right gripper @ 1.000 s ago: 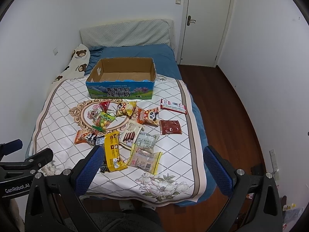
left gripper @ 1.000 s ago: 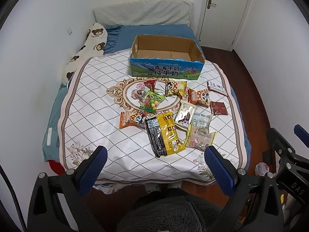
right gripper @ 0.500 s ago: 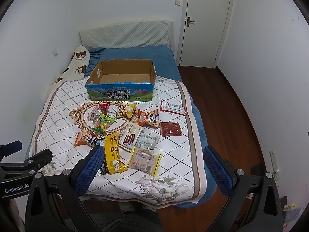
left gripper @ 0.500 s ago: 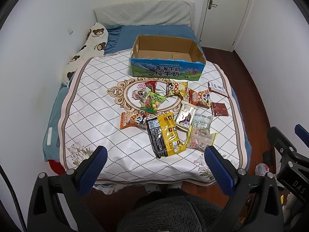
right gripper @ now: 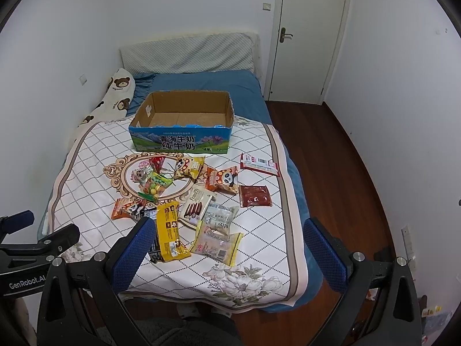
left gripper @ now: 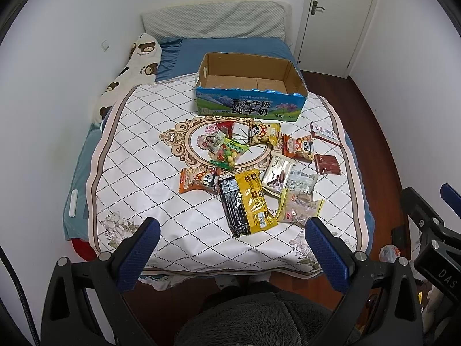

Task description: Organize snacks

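Observation:
Several snack packets lie scattered on the quilted bed cover point(left gripper: 149, 173), among them a yellow packet point(left gripper: 255, 201) point(right gripper: 170, 233), a black packet point(left gripper: 232, 206), panda packets point(left gripper: 298, 147) point(right gripper: 223, 178) and a dark red packet point(left gripper: 327, 163) point(right gripper: 255, 196). An open, empty cardboard milk box point(left gripper: 249, 98) point(right gripper: 181, 132) stands behind them. My left gripper point(left gripper: 230, 239) is open and empty, above the bed's foot. My right gripper point(right gripper: 226, 239) is open and empty, also short of the snacks.
A bear-print pillow point(left gripper: 129, 72) lies along the left wall and a grey headboard cushion point(left gripper: 213, 23) at the back. A white door point(right gripper: 311, 37) and wooden floor point(right gripper: 331, 158) are to the right. The other gripper shows at each view's edge point(left gripper: 432, 230) point(right gripper: 34, 248).
Both views have shifted slightly; the bed and snacks sit a little lower and closer in the right wrist view. Nothing on the bed has moved.

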A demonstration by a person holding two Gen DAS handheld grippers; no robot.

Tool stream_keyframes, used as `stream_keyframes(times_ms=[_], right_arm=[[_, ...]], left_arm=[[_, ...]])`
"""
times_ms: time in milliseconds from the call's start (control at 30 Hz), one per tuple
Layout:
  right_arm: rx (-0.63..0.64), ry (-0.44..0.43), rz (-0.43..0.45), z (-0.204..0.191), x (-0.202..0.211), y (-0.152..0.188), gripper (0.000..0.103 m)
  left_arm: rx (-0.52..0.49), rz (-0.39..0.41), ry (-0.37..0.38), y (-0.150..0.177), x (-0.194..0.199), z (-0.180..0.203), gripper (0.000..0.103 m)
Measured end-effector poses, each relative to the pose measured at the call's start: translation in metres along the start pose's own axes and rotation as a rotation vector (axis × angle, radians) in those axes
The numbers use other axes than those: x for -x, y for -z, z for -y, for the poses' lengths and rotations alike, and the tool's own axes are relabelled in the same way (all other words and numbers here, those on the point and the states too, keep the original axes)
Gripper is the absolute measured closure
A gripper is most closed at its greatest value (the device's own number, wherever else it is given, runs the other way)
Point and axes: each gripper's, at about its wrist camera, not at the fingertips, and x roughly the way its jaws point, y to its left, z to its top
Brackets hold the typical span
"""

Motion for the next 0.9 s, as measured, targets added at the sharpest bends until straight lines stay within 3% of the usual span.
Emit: stream_keyframes(times_ms=[900], right_arm=[[-0.009,-0.011,0.016,-0.006,0.002,-0.009,0.0]], left_arm=[[-0.002,0.001,0.002,-0.01,-0.003,-0.006,0.0]])
